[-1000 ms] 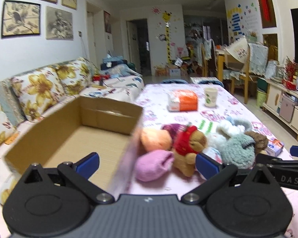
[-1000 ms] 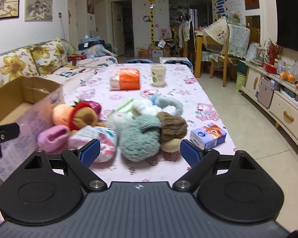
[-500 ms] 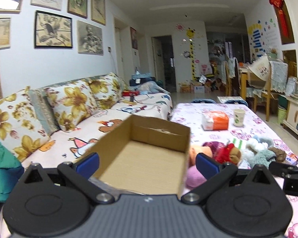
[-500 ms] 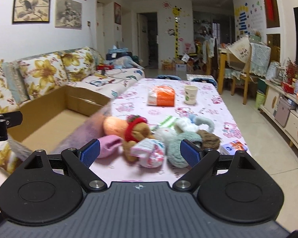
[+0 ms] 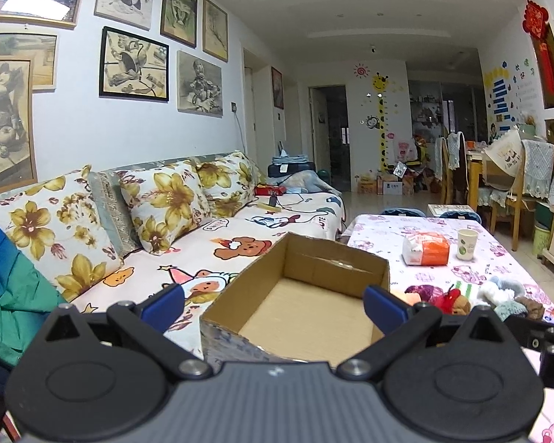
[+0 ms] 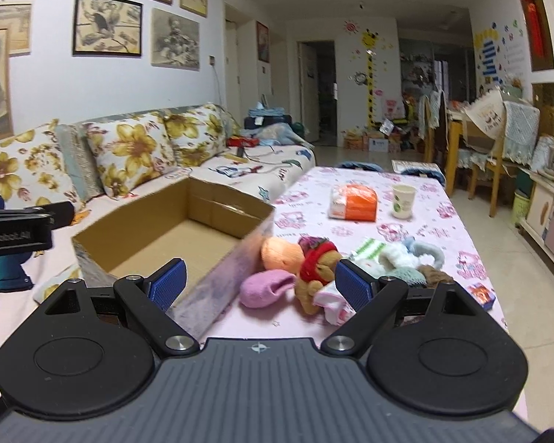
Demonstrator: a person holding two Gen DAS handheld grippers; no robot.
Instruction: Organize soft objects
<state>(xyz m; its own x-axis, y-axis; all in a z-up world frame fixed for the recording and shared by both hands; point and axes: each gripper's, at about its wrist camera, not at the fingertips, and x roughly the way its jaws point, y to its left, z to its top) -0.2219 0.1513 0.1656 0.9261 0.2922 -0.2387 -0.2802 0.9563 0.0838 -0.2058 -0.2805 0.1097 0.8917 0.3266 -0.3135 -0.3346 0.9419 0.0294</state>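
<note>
— Where did the box sit from your side?

— My left gripper hung just above the near end of the cardboard box, jaws apart and holding nothing. The box lay bare inside, its long side running away from me.

— And the soft things?

— To the right of the box, heaped on the table. The pink sock lay nearest the box wall, the little bear just beside it, fluffy grey and white pieces further right.

— Which hand was closer?

— My right gripper, I judged. Its jaws stood wide, gripping nothing, the sock ahead between them, lying crosswise, limp and squashy.
</note>
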